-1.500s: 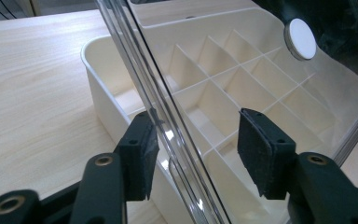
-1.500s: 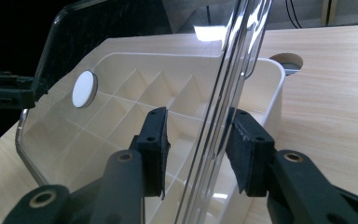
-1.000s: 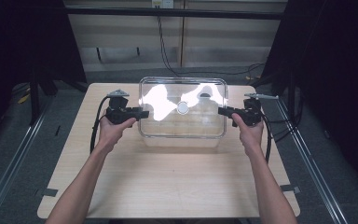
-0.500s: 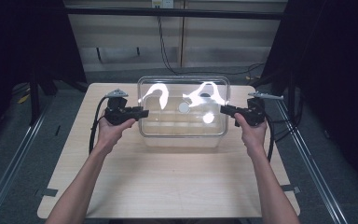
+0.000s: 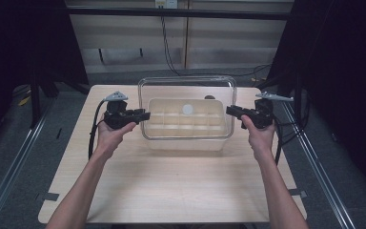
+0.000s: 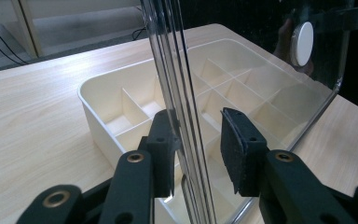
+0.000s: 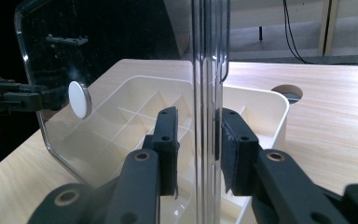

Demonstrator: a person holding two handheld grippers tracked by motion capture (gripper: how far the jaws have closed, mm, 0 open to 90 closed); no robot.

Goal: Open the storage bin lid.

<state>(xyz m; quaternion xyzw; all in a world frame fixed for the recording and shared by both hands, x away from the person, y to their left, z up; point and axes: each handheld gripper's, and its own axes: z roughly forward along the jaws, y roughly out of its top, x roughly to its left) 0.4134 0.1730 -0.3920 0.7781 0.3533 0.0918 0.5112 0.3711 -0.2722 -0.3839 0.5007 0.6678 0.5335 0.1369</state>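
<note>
The clear lid (image 5: 187, 90) stands tilted over the white divided box (image 5: 187, 125) near the table's (image 5: 171, 181) far edge. The left gripper (image 5: 143, 115) and right gripper (image 5: 230, 110) straddle its side edges — apparently pinching it, though small gaps show. Keeping both hands level and moving together avoids twisting it.

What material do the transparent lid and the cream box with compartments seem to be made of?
The lid looks like clear, glossy hard plastic: the box shows through it, its edge catches light, and it carries a white round knob. It could be acrylic; the frames cannot settle that. The box looks like opaque cream plastic with a smooth, faintly satin finish, its thin dividers and rounded corners suggesting moulding.
</note>
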